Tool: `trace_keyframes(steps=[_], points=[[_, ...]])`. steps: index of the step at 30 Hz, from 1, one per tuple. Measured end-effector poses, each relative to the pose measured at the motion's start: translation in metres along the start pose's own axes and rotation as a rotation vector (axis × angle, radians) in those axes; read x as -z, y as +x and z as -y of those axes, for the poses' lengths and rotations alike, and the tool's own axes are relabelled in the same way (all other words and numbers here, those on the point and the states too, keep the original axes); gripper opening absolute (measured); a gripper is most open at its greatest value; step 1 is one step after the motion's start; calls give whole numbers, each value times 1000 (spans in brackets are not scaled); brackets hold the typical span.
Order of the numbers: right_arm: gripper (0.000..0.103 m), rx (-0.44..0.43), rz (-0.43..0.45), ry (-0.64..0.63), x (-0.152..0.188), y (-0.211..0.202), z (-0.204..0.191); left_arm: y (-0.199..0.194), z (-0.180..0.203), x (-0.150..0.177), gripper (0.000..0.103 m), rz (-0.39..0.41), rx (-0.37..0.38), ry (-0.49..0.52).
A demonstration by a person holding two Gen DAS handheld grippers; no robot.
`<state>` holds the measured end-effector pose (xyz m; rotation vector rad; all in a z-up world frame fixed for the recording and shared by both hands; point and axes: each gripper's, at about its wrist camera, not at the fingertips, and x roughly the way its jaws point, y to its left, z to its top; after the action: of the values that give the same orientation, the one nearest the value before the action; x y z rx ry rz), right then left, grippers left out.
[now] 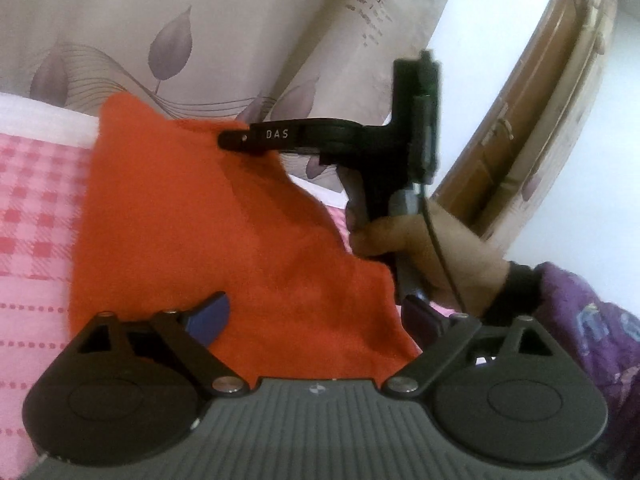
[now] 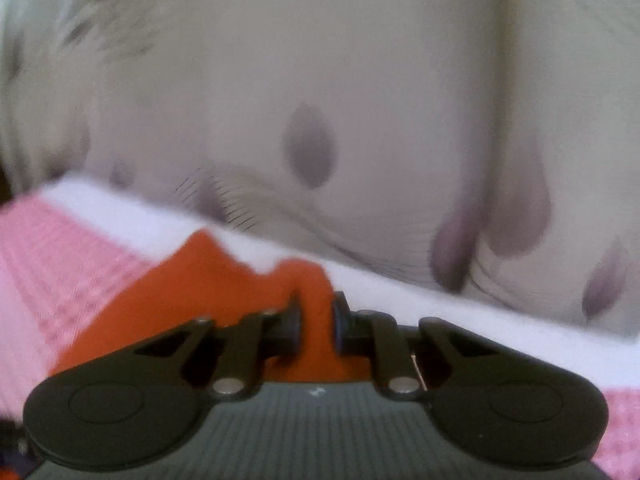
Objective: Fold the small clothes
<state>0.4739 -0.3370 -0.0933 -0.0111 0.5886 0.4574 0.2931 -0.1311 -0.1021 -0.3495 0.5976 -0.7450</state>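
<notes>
Pink checked bedcover (image 1: 36, 216) seen as work surface, beige leaf-print curtain (image 1: 120, 20) behind. Left gripper (image 1: 316, 320) held wide open, nothing gripped, hovering over orange fleece cloth (image 1: 200, 220) spread on bedcover. Right gripper (image 2: 316, 320) closed on raised fold of cloth at far edge, held by hand (image 1: 424, 248) in purple sleeve (image 1: 592, 320)

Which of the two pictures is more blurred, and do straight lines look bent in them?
Right wrist view: motion-blurred, leaf-print curtain and orange cloth smeared. Left wrist view: sharper, lettering on the right claw readable, but the fisheye bows the wooden door frame.
</notes>
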Motion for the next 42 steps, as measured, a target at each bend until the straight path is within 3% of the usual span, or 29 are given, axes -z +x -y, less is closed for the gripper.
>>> trace_keyframes(steps=[3, 7, 9, 13, 17, 19, 22, 25, 28, 31, 34, 36, 39, 42], points=[[14, -17, -109, 80, 14, 26, 13, 2, 3, 0, 97, -8, 1, 13], [20, -117, -72, 295, 22, 23, 43, 7, 3, -3, 102, -15, 12, 17], [25, -126, 8, 351, 21, 5, 54, 8, 2, -2, 102, -15, 12, 17], [25, -274, 143, 405, 19, -44, 65, 8, 2, -2, 103, -15, 12, 16], [25, -379, 98, 293, 23, -64, 43, 8, 2, -3, 103, -18, 8, 21], [25, -361, 29, 186, 33, -58, 25, 9, 2, -4, 103, -21, 7, 25], [24, -243, -57, 84, 50, -40, 14, 10, 4, -5, 103, -39, 14, 41], [23, -251, -31, 247, 57, -27, 42, 13, 6, -7, 103, -54, 17, 64], [24, -276, -36, 304, 53, -23, 54, 12, 5, -6, 103, -49, 24, 58], [27, -231, 54, 369, 61, -54, 53, 2, -5, -6, 103, -15, 59, -2], [27, -278, 160, 436, 72, -100, 56, -21, -18, -10, 103, 60, 71, -97], [27, -301, 199, 389, 78, -136, 39, -39, -26, -11, 103, 111, 32, -143], [27, -337, 196, 271, 81, -165, 5, -46, -33, -7, 103, 82, -51, -145], [26, -288, 115, 126, 89, -167, -28, -47, -32, 1, 103, 45, -100, -134]])
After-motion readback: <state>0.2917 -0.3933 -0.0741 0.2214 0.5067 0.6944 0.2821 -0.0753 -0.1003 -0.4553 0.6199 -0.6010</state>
